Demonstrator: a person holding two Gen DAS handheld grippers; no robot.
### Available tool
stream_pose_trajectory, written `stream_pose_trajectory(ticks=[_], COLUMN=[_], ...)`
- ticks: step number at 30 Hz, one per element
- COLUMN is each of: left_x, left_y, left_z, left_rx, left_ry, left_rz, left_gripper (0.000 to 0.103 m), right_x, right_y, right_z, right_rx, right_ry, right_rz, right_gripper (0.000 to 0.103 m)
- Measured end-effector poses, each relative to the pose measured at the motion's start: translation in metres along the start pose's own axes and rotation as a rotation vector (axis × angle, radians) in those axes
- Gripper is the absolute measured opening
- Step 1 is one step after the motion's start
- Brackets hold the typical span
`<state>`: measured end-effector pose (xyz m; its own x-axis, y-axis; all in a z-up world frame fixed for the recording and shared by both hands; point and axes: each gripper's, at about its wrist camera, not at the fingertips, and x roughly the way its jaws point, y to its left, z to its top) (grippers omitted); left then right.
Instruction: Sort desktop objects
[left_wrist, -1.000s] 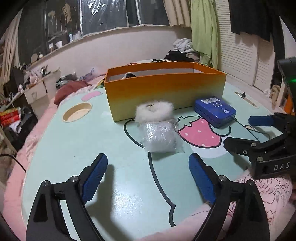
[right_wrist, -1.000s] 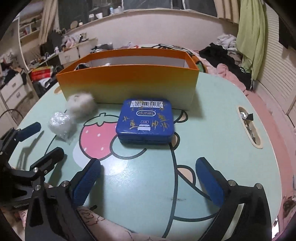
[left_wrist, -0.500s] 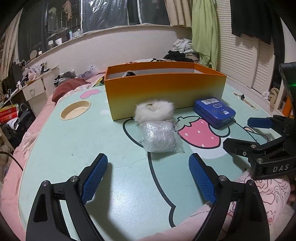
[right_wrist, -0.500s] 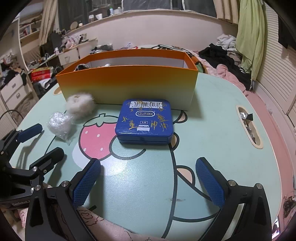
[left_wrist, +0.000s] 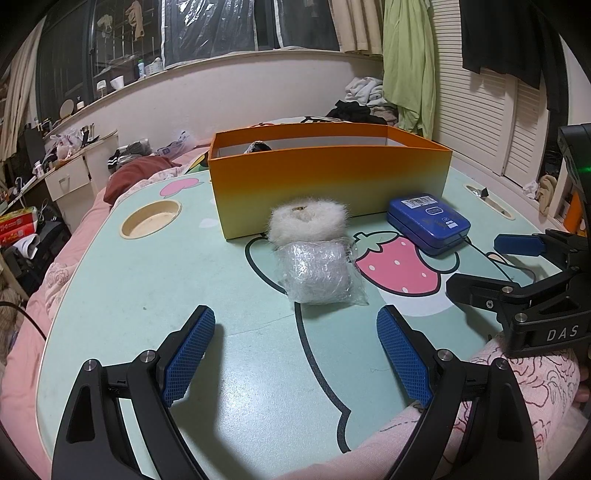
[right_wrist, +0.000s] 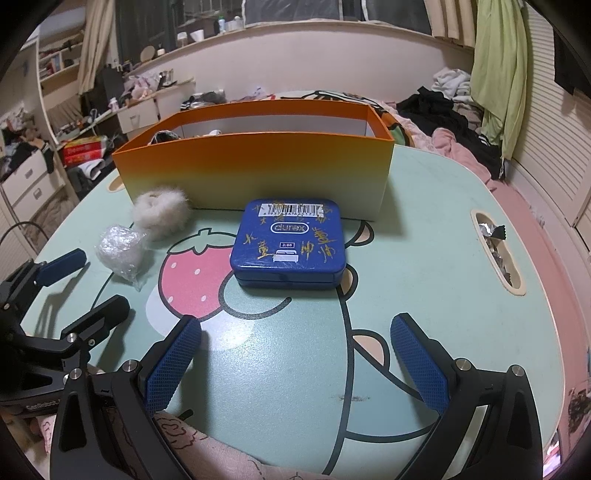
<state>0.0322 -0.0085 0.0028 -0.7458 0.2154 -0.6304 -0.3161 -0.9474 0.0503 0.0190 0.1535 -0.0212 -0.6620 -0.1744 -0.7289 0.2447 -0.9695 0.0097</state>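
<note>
While nothing is yet gripped, the stock lies as follows, largest first. Bench (left_wrist: 110, 295): mint-green top printed with a strawberry cartoon, carrying every item; a round recess sits at its left and a slot holding foil scraps (right_wrist: 496, 254) at its right. Orange box (left_wrist: 332, 184): open-topped, standing at the far middle of the bench, some dark item already inside at its left end; judged to be the bin for the sorting, set within reach of both tongs. Blue tin (right_wrist: 290, 243): flat, lid shut, barcode label toward the box, lying just before the box's right half and squarely ahead of the right tongs (right_wrist: 295, 354), which gape wide and empty above the bench's near edge; likely their next pick. White fluffy ring (left_wrist: 306, 221): resting against the box's front wall. Clear-wrapped bundle (left_wrist: 317, 273): touching the ring's near side, directly ahead of the left tongs (left_wrist: 293, 347), likewise spread wide and holding nothing. All three loose items remain outside the box.
</note>
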Motion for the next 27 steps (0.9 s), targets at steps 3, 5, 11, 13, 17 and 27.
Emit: stream_pose_trajectory(ticks=[3,5,11,13,17,27], left_x=[0.000,0.000,0.000,0.000,0.000,-0.001], left_y=[0.000,0.000,0.000,0.000,0.001,0.001], left_z=[0.000,0.000,-0.001,-0.001,-0.001,-0.002], left_rx=[0.000,0.000,0.000,-0.001,0.000,-0.002], left_ry=[0.000,0.000,-0.001,-0.001,-0.001,-0.001], left_rz=[0.000,0.000,0.001,0.000,0.001,0.001], left_gripper=[0.089,0.089,0.089,0.089,0.089,0.089], right_x=[0.000,-0.001,-0.002,-0.003,-0.010,-0.012], right_y=[0.000,0.000,-0.002,-0.004,-0.012,-0.032], right_z=[0.000,0.000,0.002,0.002,0.003,0.028], right_rx=[0.002,0.004,0.017,0.023,0.062,0.155], right_ry=[-0.001,-0.003,-0.011,-0.014,-0.043,-0.056], right_rz=[0.002,0.004,0.018,0.024,0.047,0.015], right_gripper=[0.103,0.103,0.103,0.103,0.103,0.103])
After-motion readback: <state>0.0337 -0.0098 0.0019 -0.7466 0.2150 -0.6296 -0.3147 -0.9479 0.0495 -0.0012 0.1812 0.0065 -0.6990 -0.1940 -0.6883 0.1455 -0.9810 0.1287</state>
